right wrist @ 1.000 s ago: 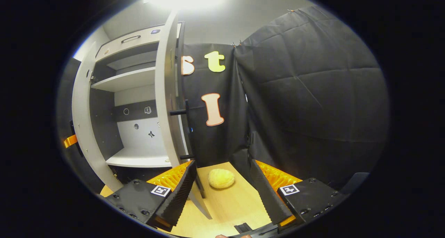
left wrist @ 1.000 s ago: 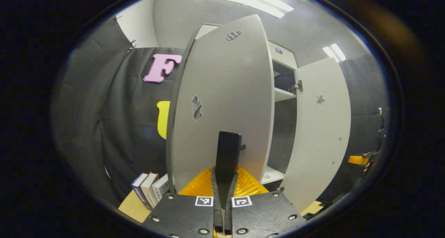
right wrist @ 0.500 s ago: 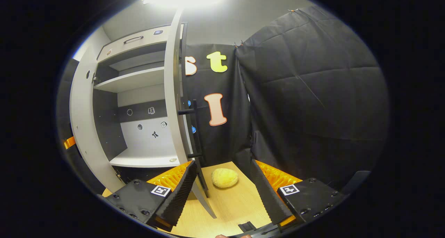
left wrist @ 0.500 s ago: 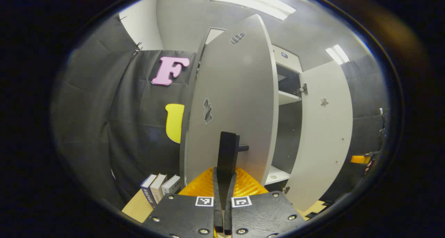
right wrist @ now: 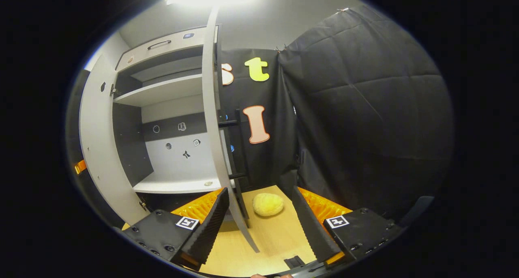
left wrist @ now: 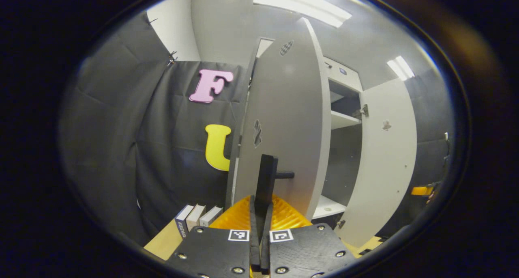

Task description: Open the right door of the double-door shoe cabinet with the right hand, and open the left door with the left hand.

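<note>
In the left gripper view the left gripper (left wrist: 260, 213) is clenching the black bar handle (left wrist: 267, 179) of the left door (left wrist: 286, 123), both fingers pressing on the bar's lower end. That door is a pale grey slab, swung well out from the shoe cabinet (left wrist: 344, 119) and showing its outer face (a small dark sticker sits at mid height, a checkered patch near the top). To its right the cabinet is standing open, showing a white shelf and dark inner walls, and farther right the right door (left wrist: 387, 156) is hanging wide on its hinge, inner face toward the camera. A few books (left wrist: 197, 219) are standing on the wooden table (left wrist: 164, 241) to the left of the door's foot.

In the right gripper view the right gripper (right wrist: 259, 225) is hanging released, its fingers spread wide with nothing between them. The right door (right wrist: 217, 140) is showing edge-on just beyond, its black handle (right wrist: 235, 148) on the far side. A yellow spongy lump (right wrist: 268, 204) is lying on the table (right wrist: 267, 241) near the door's lower corner.
</note>
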`<state>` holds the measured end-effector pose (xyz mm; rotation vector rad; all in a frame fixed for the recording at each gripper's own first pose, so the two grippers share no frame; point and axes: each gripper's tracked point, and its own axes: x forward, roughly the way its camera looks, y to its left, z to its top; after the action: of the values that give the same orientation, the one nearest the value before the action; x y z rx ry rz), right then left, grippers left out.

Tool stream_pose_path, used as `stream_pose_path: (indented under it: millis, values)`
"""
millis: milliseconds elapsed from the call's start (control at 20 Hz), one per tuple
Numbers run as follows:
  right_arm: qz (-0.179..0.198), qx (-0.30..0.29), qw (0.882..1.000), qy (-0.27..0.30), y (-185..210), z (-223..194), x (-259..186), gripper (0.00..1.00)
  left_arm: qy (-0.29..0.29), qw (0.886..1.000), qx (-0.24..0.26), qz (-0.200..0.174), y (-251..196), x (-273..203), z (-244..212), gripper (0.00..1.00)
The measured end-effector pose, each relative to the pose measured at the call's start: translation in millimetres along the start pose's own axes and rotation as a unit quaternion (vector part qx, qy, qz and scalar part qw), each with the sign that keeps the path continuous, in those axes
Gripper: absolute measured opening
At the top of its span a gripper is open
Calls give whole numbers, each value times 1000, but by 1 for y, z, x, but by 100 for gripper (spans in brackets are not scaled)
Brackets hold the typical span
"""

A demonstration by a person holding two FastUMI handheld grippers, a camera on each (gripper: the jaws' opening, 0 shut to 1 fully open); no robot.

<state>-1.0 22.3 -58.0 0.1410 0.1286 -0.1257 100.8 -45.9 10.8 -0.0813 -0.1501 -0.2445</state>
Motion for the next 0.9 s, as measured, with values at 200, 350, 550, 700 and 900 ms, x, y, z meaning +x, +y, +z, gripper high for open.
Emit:
stream_pose_path:
  millis: [200, 350, 550, 700, 900]
  values:
    - [9, -15, 1000, 9, 15, -12, -10, 98, 2, 999, 38, 16, 29, -2, 2, 3]
    - [10, -21, 1000, 6, 15, -10, -13, 98, 3, 999, 37, 37, 65, 1, 6, 2]
    - [3, -22, 1000, 10, 11, -8, -16, 98, 7, 1000, -5, -4, 60, 1, 6, 2]
    - [1, -18, 1000, 13, 14, -3, -20, 98, 12, 1000, 7, 5, 62, -1, 1, 2]
    - [3, -41, 999, 6, 24, 14, -24, 98, 30, 999, -6, 22, 61, -23, -3, 2]
